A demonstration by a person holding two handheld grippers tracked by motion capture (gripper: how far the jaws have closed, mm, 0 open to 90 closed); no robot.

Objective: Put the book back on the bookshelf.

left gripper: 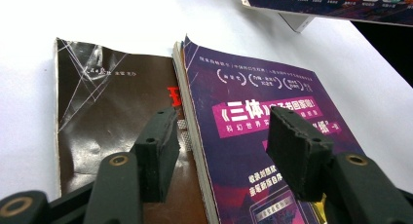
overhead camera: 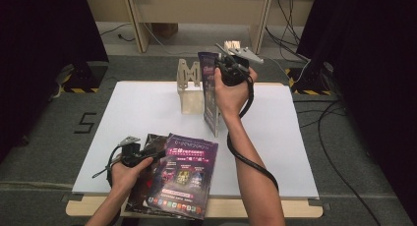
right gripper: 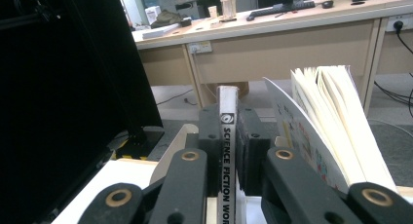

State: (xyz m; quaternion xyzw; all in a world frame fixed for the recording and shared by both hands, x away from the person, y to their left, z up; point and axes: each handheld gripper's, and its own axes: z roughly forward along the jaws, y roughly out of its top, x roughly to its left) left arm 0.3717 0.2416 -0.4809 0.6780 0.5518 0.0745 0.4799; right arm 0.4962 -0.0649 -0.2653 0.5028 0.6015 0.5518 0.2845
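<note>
1. High view: a white board (overhead camera: pixel 147 118) is laid on grey carpet (overhead camera: pixel 49 132).
2. An upright magazine (overhead camera: pixel 210 91) is clamped by the right gripper (overhead camera: pixel 227 64) beside a wooden rack (overhead camera: pixel 189 86).
3. The left gripper (overhead camera: pixel 147 155) is held released over stacked magazines (overhead camera: pixel 184 174).

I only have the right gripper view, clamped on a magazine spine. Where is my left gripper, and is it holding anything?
Observer: The left gripper hovers at the table's near edge, jaws open, holding nothing.
Operator: What's under it?
Observer: A purple magazine lying flat, partly overlapping a dark brown magazine.
Operator: Is my magazine standing on the table?
Observer: From the high view, the upright magazine seems to have its lower edge down at the white board, just right of the wooden rack.
</note>
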